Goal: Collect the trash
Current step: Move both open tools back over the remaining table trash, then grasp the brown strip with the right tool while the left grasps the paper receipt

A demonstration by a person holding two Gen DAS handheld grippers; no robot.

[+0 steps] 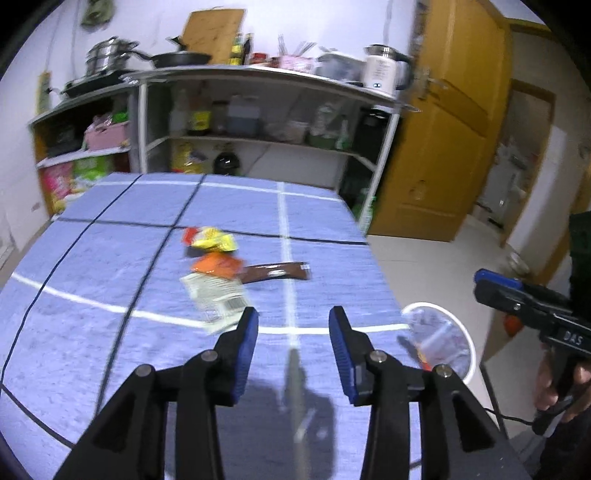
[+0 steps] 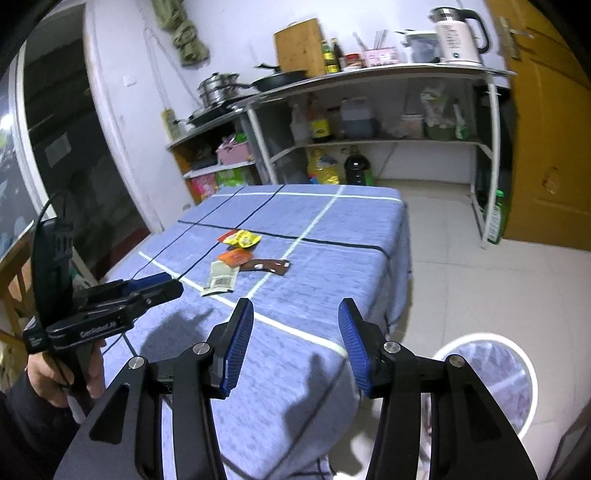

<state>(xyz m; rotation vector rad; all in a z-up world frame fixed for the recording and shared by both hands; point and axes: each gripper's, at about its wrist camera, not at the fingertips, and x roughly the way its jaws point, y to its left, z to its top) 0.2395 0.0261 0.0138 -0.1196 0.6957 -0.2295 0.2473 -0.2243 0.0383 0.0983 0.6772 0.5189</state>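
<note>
Both claws spread wide, nothing pinched. Left gripper (image 1: 293, 319) hovering low over the near part of the table, ribbed blue pads (image 1: 248, 343) aimed at the trash pile. Right gripper (image 2: 295, 312) held off the near table corner, tilted down a bit, jaws just as far apart (each claw visible from the other's camera, gripped by a bare hand (image 2: 55, 373) on the pistol handle).

Table (image 2: 332, 229) draped in a soft blue cloth with thin black and white grid lines. Trash clustered mid-table: crinkled yellow wrapper (image 1: 216, 240) farthest back, orange packet (image 1: 218, 266) right in front of it, flat whitish packet with a barcode (image 1: 218, 299) nearest the left claw, and a long brown wrapper (image 1: 277, 272) lying crosswise just beside the orange one. All touching or nearly so.

White-rimmed bin lined with a clear bag (image 2: 491, 384) down on the tiled floor beside the table's right edge.

Behind: metal kitchen shelves (image 2: 369, 74) with pans, bottles, a kettle (image 2: 458, 33); yellowish wooden door (image 1: 443, 129) off to the right.
</note>
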